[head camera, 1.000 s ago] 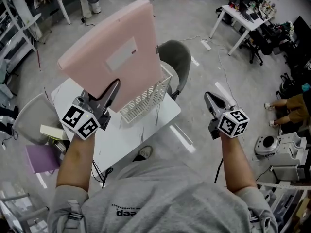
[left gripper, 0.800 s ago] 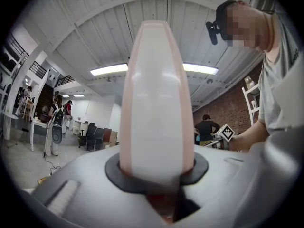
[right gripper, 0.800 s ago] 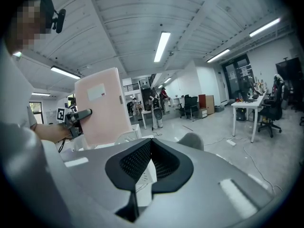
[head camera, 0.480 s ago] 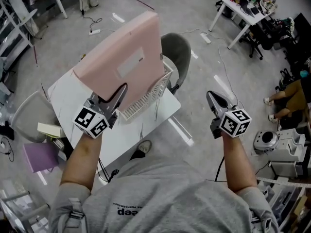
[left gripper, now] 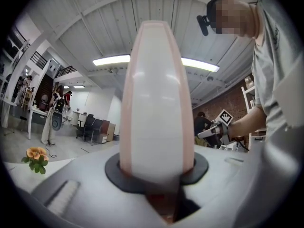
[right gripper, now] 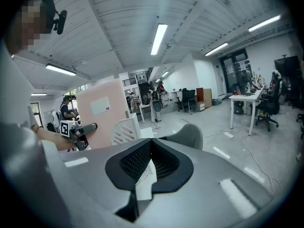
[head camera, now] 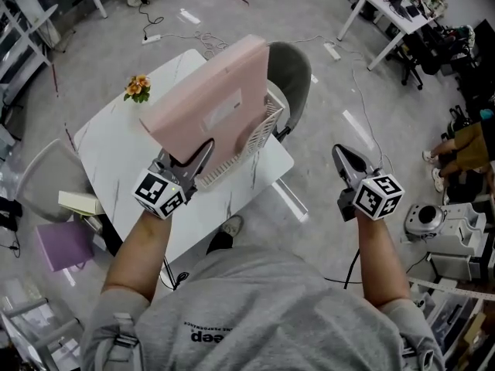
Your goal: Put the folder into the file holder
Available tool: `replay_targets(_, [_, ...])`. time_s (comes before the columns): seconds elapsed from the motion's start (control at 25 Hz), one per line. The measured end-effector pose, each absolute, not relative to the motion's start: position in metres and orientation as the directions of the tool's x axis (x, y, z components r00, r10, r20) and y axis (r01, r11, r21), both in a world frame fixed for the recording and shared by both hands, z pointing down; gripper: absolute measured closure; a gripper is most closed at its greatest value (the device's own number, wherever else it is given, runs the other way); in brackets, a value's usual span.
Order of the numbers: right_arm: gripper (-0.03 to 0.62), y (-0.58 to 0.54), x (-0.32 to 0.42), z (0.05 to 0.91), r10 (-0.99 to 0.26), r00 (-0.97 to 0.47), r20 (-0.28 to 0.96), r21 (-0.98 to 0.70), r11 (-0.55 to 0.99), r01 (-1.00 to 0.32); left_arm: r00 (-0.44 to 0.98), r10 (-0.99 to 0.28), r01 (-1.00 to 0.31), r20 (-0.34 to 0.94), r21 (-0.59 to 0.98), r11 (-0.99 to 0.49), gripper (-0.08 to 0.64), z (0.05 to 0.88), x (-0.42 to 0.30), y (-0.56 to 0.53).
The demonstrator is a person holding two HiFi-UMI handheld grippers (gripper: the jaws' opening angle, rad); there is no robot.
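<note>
Pink folder (head camera: 220,107) stands on edge, its lower edge at the rim of the white file holder (head camera: 259,134); I can't tell if it's inside yet. Left gripper (head camera: 199,151) fingers clamp its near bottom corner, likely to keep it vertical for the slot. Holder sits at the desk's (head camera: 108,141) 3 o'clock edge. Right gripper (head camera: 339,151), 3 o'clock and well apart, fingers closed, empty. Cover label (head camera: 223,112) blank. Flowers (head camera: 138,86) at 10 o'clock.

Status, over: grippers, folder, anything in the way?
Left hand-held gripper clamped on pink folder, upright over white file holder. Right hand-held gripper shut, empty, aside. Holder mouth unobstructed.
</note>
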State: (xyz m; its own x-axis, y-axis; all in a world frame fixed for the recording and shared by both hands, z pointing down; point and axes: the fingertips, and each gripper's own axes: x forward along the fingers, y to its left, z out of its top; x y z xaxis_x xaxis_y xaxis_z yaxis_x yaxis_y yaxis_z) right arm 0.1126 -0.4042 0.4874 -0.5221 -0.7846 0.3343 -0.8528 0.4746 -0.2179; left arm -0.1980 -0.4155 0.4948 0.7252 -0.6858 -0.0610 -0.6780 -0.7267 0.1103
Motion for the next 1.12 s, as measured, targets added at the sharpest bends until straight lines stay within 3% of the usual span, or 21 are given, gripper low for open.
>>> replay_targets(0.72, [0.588, -0.395, 0.115, 0.506, -0.776, -0.516, 0.363, -0.23, 0.462, -0.856, 0.732, -0.679, -0.681, 0.055, 0.088, -0.727, 0.347, 0.569, -0.183, -0.416])
replay_targets(1.08, [0.588, -0.391, 0.123, 0.508, -0.776, -0.516, 0.363, -0.236, 0.459, -0.856, 0.71, -0.664, -0.692, 0.236, 0.054, -0.72, 0.336, 0.611, -0.181, -0.408])
replay_targets(1.12, [0.588, -0.391, 0.124, 0.507, -0.776, -0.516, 0.363, -0.237, 0.459, -0.856, 0.706, -0.667, -0.696, 0.239, 0.058, -0.716, 0.299, 0.612, -0.182, -0.408])
